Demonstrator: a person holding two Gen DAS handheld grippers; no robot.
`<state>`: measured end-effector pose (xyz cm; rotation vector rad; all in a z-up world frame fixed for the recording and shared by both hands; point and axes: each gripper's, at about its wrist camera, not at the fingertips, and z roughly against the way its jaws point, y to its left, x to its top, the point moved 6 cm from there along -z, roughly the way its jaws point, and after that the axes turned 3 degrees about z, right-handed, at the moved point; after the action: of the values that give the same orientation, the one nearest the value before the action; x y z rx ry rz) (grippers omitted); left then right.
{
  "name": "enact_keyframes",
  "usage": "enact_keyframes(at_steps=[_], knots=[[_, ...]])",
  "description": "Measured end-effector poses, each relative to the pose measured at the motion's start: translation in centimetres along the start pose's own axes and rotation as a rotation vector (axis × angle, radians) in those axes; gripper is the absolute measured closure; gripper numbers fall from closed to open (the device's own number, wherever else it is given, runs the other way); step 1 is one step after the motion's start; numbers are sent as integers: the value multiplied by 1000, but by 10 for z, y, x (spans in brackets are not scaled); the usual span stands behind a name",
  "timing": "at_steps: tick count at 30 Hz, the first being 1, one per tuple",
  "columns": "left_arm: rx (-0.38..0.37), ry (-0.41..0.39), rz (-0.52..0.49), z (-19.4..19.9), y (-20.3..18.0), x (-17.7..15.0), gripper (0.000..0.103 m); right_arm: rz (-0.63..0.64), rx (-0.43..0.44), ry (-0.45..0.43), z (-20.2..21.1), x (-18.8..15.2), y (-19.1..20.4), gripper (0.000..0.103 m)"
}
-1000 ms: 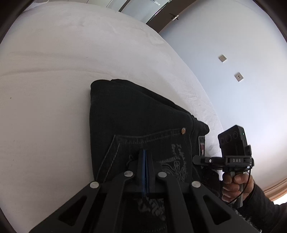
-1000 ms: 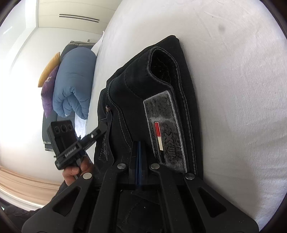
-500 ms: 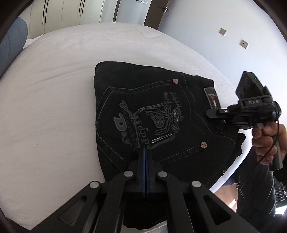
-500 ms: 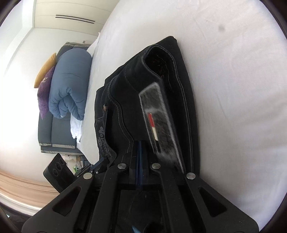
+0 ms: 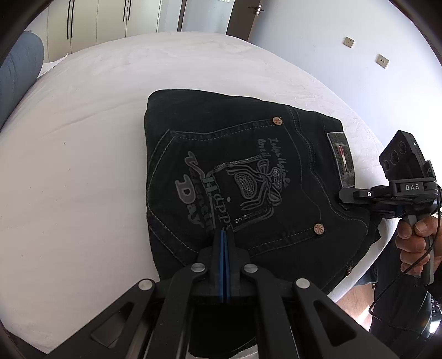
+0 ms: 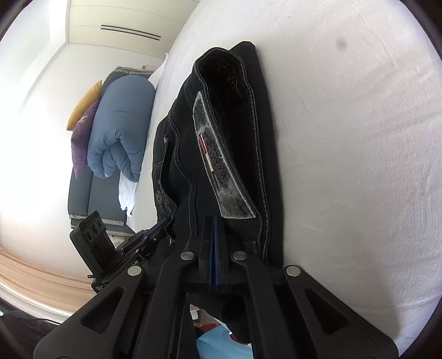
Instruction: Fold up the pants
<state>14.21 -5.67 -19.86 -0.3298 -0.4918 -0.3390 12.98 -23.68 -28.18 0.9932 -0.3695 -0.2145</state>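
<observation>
- Left gripper (image 5: 223, 234): blue pads pressed flat together, tips over the near edge of the pants (image 5: 234, 176). No cloth shows between the pads; whether the tips catch any fabric cannot be told.
- Right gripper (image 6: 213, 221): pads likewise pressed together, tips at the waistband end of the pants (image 6: 221, 138). Cloth bunches around the tips, but a pinch cannot be confirmed.
- Pants lie folded into a compact dark block on the white bed (image 5: 83, 165), near the bed's front edge. One corner hangs just past that edge.
- Left wrist view only: top face of the block, back pocket (image 5: 221, 187) up, with grey stitched lettering and a bow motif, and two copper rivets. It also shows the right gripper (image 5: 345, 194) from the side at the waistband and the hand (image 5: 417, 245) gripping its handle.
- Right wrist view only: the block seen end-on along the waistband, layers gaping into a dark hollow. The grey waist patch (image 6: 218, 165) with its red and white stripe runs away from the camera. The left gripper's camera block (image 6: 94, 243) is partly cut by the pants.
- Long axis in the left wrist view: roughly left to right, fold at left, waistband at right.
- Far, right wrist view: rolled blue duvet (image 6: 121, 129), purple and yellow cushions, washed out by glare.
- Far, left wrist view: wardrobe doors (image 5: 110, 22), wall with two switch plates.
</observation>
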Motion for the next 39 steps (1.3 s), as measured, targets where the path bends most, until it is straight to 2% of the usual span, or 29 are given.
enact_keyframes(at_steps=[5,9,11,12,13,14,15,16,18,19,20,22,24,27,29,30,31,32,33,35,38,39], knots=[[4,4,4,0,0,5,101,-10,14,-36,5,4,-2,103],[21,-3,-5,7,-1,5,102,-27,-13,-63,23,3,-3,103],[40,-1,-4,14,-4,7,99,-20,-41,-87,37,5,0,97],[45,-3,1,20,-5,9,82,-15,-51,-105,46,7,2,97],[44,-16,8,28,-5,12,49,-4,-66,-124,54,9,5,97],[47,-46,16,41,-5,16,33,6,-86,-138,61,12,7,95],[55,-98,22,56,-3,21,10,18,-107,-152,68,16,10,94],[62,-134,28,65,0,25,1,28,-119,-158,72,20,12,88],[67,-139,61,71,14,33,1,29,-128,-153,73,26,12,58],[71,-126,84,67,24,36,1,22,-139,-153,72,29,11,28],[82,-111,107,61,37,39,1,19,-152,-159,69,33,9,24],[83,-64,128,47,51,41,9,19,-164,-140,62,38,7,24],[53,4,148,27,61,42,9,7,-208,-98,49,40,3,24],[8,93,143,-2,59,47,9,0,-201,-69,38,48,0,27],[-8,147,146,-20,55,49,10,-16,-189,-43,31,55,-1,51],[-4,165,142,-26,54,49,14,-19,-211,-18,25,57,-3,54],[8,164,132,-30,51,51,19,-8,-237,-4,19,58,-4,65],[4,163,125,-32,47,54,27,6,-255,7,16,60,-5,69],[-16,170,116,-32,42,55,47,6,-257,9,14,62,-5,70],[5,177,82,-34,33,58,53,7,-265,10,11,65,-4,77],[29,180,62,-34,26,61,68,74,-321,6,11,65,6,84],[23,172,70,-31,25,64,76,107,-346,2,12,64,12,85]])
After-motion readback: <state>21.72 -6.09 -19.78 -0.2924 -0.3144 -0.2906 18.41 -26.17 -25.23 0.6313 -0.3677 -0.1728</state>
